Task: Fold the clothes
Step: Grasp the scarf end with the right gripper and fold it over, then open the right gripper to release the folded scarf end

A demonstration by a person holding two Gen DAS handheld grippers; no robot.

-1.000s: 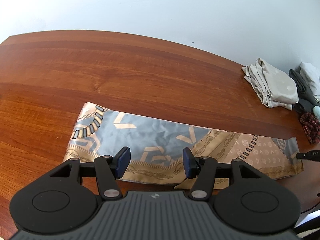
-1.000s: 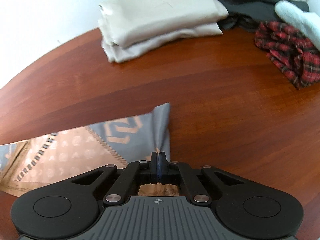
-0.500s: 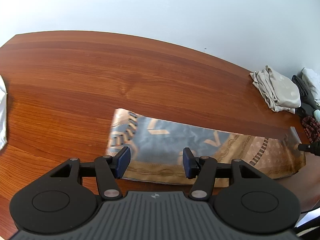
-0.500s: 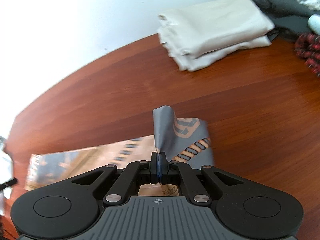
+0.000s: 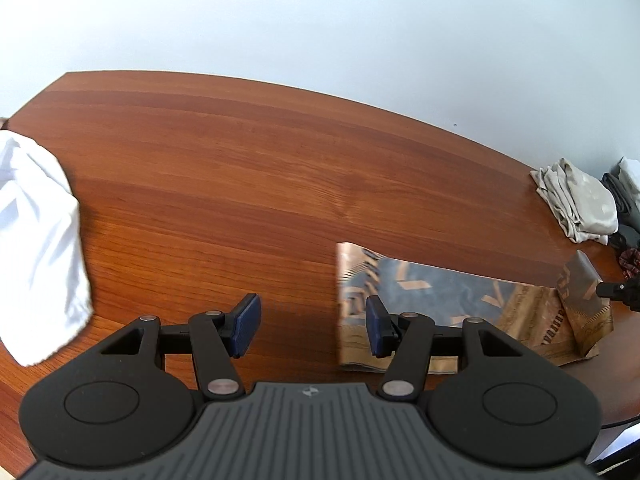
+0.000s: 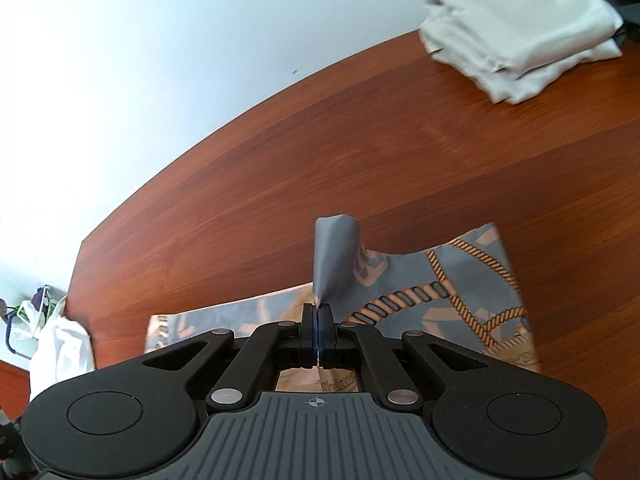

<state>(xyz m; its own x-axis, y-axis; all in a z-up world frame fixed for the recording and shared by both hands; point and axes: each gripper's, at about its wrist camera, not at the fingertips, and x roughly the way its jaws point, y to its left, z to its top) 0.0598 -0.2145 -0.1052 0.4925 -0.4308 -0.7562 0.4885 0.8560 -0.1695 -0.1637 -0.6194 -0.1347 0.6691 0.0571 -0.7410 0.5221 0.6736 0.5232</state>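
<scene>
The left wrist camera sits low over the near edge of the table (image 5: pixel 240 168), looking across it toward the wall, its own fingers (image 5: pixel 247 326) filling the bottom of the view. It takes in the table's left corner and, far right, the beige stack (image 5: pixel 576 208). The right wrist camera hangs close above the scarf (image 6: pixel 460 292), turned leftward along the table toward the same far left corner. Both views share the scarf (image 5: pixel 440 304), the beige stack (image 6: pixel 520 32) and the white cloth (image 6: pixel 60 344) at the left edge (image 5: pixel 36 240).
</scene>
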